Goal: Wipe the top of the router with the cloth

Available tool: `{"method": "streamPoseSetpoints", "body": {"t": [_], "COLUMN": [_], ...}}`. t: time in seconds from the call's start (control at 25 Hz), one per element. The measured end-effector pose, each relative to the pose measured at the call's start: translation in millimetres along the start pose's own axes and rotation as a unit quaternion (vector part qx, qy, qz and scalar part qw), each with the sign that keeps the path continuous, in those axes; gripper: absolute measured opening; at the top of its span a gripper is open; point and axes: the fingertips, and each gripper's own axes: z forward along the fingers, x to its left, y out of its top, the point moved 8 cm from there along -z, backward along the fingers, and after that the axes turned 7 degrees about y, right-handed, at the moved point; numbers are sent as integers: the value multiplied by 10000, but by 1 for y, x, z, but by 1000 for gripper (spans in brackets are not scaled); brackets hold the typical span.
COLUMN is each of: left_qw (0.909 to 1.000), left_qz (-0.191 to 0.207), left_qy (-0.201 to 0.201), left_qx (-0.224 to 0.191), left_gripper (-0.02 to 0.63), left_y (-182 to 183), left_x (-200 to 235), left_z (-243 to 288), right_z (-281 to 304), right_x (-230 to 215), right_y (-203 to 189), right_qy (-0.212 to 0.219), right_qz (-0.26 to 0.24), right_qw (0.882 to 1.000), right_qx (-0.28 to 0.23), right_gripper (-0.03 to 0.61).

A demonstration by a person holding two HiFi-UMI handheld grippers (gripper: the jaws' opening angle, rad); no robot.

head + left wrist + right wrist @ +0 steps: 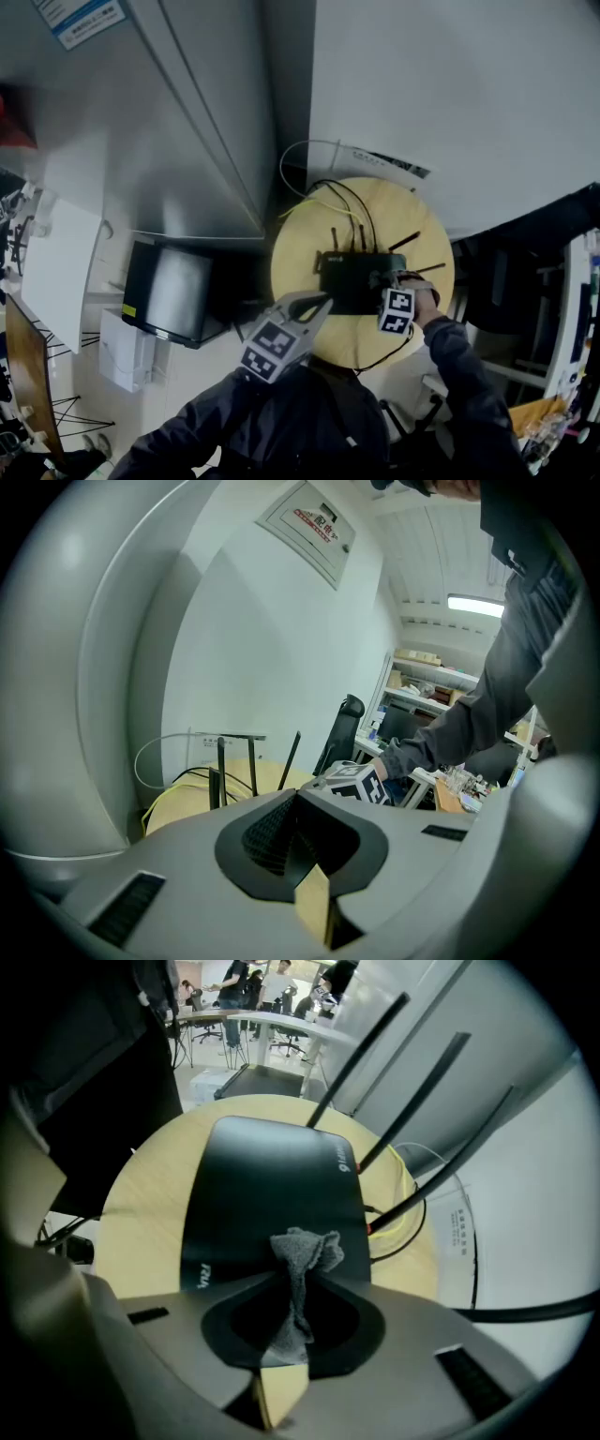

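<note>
A black router with several thin antennas lies on a round pale wooden table. In the right gripper view the router fills the middle, antennas slanting up to the right. My right gripper is shut on a small grey cloth, whose bunched end sticks out just over the router's near edge. In the head view that gripper sits at the router's right end. My left gripper hovers at the table's front left, jaws shut with nothing in them.
Yellow and black cables run from the router's back to the white wall. A black monitor box stands on the floor left of the table. Desks and an office chair lie beyond.
</note>
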Motion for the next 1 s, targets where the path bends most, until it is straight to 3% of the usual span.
{"method": "streamPoseSetpoints", "body": {"t": [0.36, 0.6, 0.72, 1.0], "left_qw": [9995, 9991, 9992, 9998], "left_qz": [123, 177, 162, 67], "left_qy": [-295, -386, -354, -186], "left_qx": [59, 67, 54, 55], "left_gripper": [2, 2, 2, 2], "left_y": [-8, -11, -12, -12], "left_x": [-25, -33, -32, -18], "left_z": [2, 2, -1, -3], "right_z": [-15, -16, -21, -11], "right_x": [76, 86, 66, 4], "right_y": [-2, -5, -13, -35], "right_qy": [246, 259, -141, -985], "right_qz": [15, 138, 570, 1129], "right_qw": [9994, 9991, 9976, 9884], "right_qx": [-233, -299, -368, 244], "right_gripper": [71, 71, 71, 71]}}
